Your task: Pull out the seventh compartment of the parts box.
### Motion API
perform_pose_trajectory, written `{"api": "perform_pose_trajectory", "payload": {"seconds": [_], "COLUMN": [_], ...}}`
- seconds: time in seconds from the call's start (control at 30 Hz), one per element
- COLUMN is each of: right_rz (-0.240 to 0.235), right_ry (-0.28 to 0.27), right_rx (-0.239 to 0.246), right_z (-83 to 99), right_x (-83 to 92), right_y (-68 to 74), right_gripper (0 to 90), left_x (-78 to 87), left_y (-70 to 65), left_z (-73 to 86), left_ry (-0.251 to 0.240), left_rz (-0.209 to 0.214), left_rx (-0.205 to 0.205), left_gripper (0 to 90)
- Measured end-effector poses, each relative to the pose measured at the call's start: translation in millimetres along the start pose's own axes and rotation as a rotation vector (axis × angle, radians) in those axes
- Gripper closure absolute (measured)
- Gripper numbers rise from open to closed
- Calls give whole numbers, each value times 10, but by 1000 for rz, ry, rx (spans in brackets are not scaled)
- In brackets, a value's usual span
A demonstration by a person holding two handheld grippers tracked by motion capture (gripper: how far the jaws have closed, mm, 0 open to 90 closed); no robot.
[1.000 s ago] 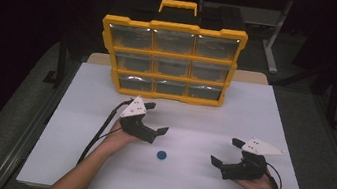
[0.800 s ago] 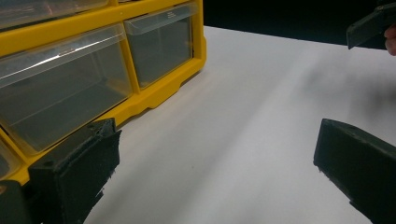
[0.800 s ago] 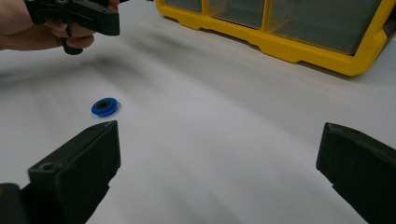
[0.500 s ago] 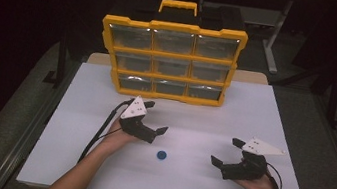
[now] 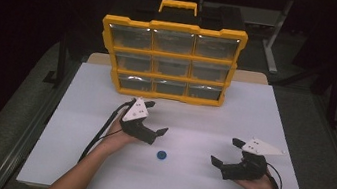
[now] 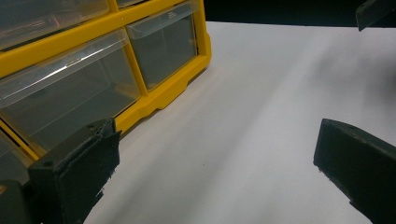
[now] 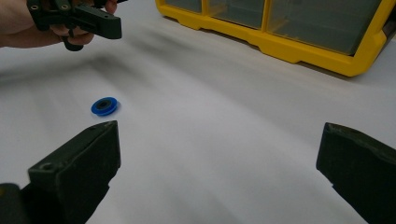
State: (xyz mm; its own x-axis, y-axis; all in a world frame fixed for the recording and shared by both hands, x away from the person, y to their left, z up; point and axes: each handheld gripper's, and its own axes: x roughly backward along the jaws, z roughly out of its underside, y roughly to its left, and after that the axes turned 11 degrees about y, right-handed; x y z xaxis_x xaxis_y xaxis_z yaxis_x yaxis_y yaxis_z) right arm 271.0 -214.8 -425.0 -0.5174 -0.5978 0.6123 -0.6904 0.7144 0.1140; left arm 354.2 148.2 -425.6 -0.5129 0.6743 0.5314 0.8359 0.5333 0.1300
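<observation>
— Movement since the earlier frames: any?

— None that shows. Both tools, the blue disc [image 5: 162,154] and the yellow organiser [image 5: 169,59] sit where they did a second ago.

— What is in the organiser?

— It stands upright at the far side of the white worktop [image 5: 78,111], nine clear drawers in three rows, all shut. Their contents cannot be made out through the glare.

— And the hands?

— The left tool [image 5: 155,118] is held just in front of the organiser's bottom row, its jaws spread wide with nothing between them. The right tool [image 5: 226,151] hovers low near the worktop's right front, jaws likewise wide apart and gripping nothing, aimed toward the disc. The disc lies flat on the worktop between the two tools, nearer the left one, touched by neither.
</observation>
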Motion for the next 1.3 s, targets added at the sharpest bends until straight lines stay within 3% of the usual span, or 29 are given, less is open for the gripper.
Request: {"api": "perform_pose_trajectory", "payload": {"seconds": [1.3], "right_rz": [3], "right_ry": [-5], "right_rx": [5], "right_z": [9], "right_x": [18], "right_y": [-1], "right_gripper": [0], "left_x": [-7], "left_y": [-50], "left_z": [-18], "left_ry": [26], "left_rz": [-56], "left_rx": [-117], "left_gripper": [2]}}
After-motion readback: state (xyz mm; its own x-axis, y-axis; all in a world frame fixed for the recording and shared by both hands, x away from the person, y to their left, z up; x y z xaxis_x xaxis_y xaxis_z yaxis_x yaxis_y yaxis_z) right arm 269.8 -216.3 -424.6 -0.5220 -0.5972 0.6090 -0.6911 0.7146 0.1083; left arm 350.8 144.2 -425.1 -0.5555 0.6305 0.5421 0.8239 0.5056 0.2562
